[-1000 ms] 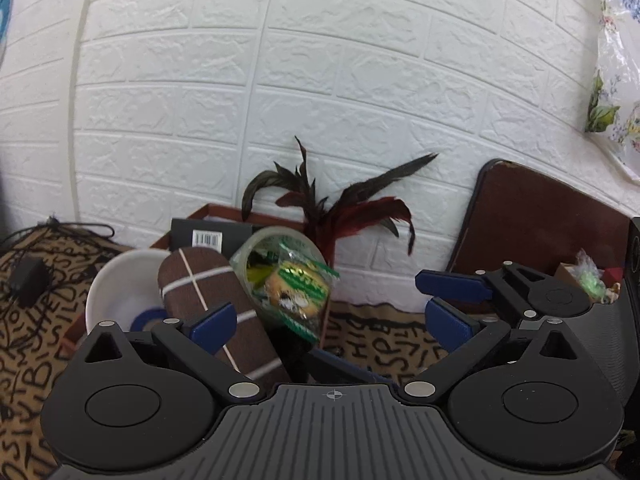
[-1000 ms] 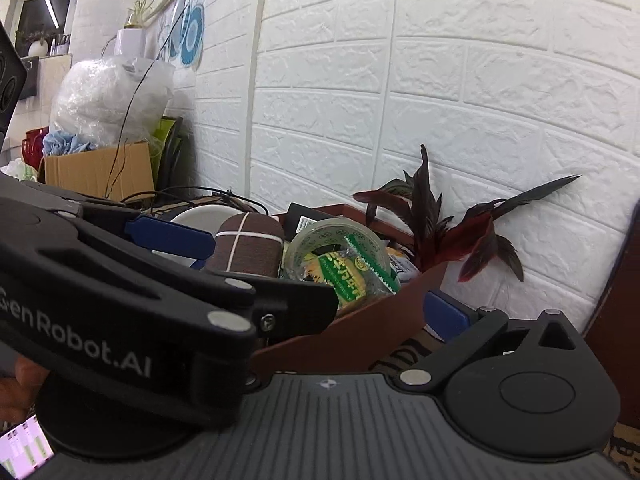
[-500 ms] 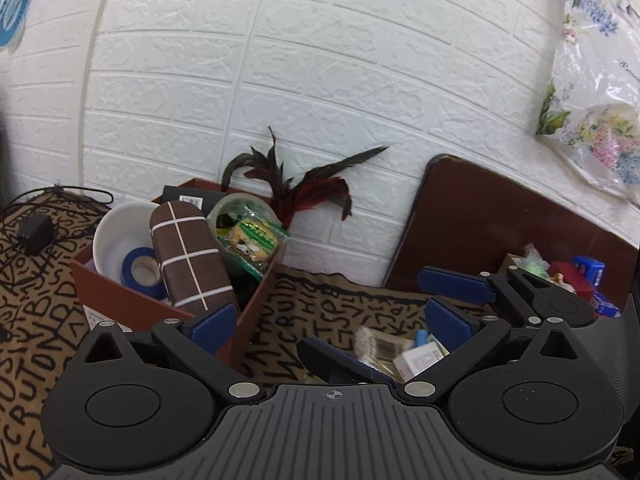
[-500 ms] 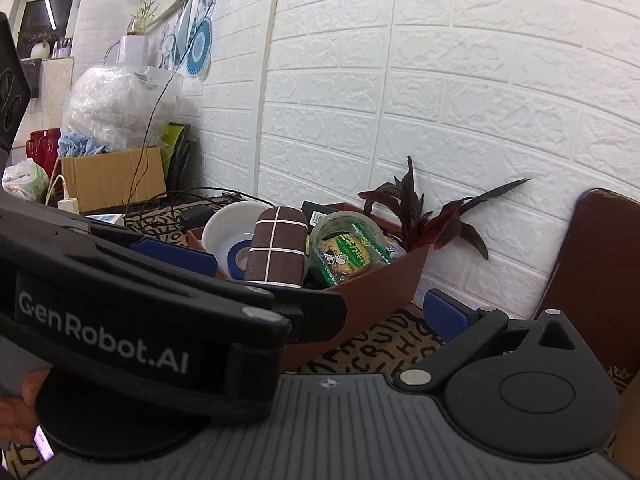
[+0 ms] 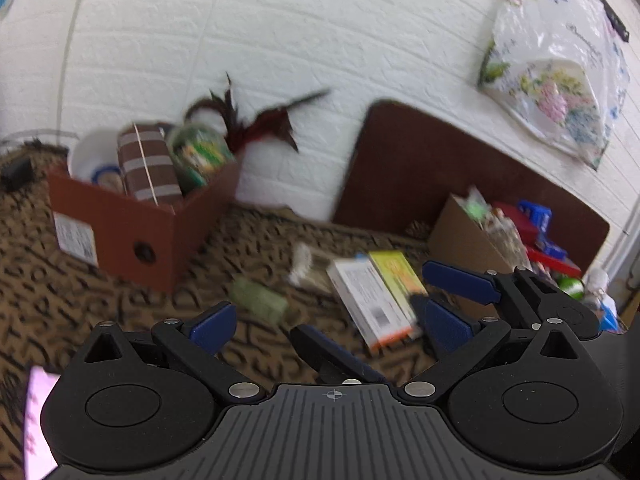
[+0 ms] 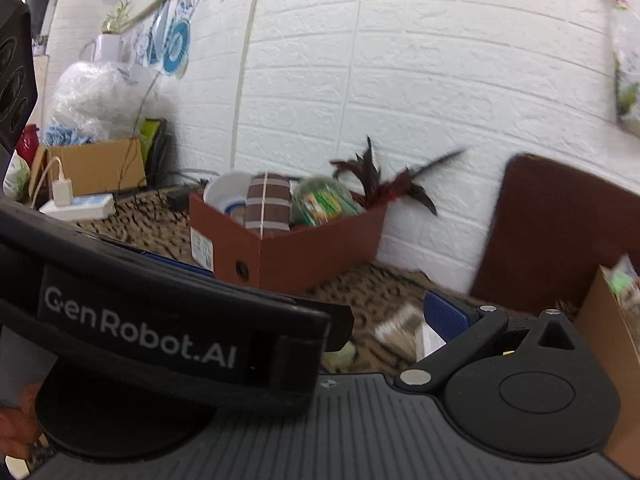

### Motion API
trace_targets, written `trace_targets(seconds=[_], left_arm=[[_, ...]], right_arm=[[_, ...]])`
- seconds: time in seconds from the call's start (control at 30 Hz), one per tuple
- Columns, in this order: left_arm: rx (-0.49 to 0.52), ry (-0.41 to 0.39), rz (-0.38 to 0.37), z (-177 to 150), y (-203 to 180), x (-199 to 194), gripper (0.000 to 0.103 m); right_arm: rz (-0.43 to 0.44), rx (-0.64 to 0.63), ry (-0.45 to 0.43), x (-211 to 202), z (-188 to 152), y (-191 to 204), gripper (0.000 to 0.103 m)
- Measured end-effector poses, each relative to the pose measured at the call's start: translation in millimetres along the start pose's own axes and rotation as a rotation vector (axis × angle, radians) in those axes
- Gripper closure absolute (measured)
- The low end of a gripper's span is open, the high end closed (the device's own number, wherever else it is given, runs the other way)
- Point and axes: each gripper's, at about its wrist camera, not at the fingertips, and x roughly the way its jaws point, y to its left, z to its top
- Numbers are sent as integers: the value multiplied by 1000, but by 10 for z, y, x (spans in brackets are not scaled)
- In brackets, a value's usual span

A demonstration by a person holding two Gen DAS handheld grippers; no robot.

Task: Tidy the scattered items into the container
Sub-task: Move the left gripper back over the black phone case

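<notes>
The brown container (image 5: pixel 132 220) sits at ten o'clock on the desk (image 5: pixel 60 280), well filled. Scattered items lie at two o'clock: a white box (image 5: pixel 368 300), yellow box (image 5: pixel 396 276), green packet (image 5: pixel 260 300). Left gripper (image 5: pixel 328 320) is released, empty; right gripper (image 5: pixel 444 300) likewise.

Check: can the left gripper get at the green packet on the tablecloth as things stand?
Probably yes. The left gripper is open and holds nothing, and the green packet lies flat on the patterned cloth just ahead of it, apart from the white box, with nothing on top.
</notes>
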Motion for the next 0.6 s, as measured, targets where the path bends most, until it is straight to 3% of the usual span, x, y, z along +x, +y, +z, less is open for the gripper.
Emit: trace_targets(seconds=[0.2,0.37,0.6], left_arm=[[-51,123,-56,-461,-75,240,0],[-45,204,-64,-627,-107,414,0],[-49,203,-92,-618,-118,526,0]], right_arm=[[-61,13,106,-88,-458,-21,0],[-66,77,172,-57,-714,-101,0],[-120,130,204,-13,-844,-287,0]])
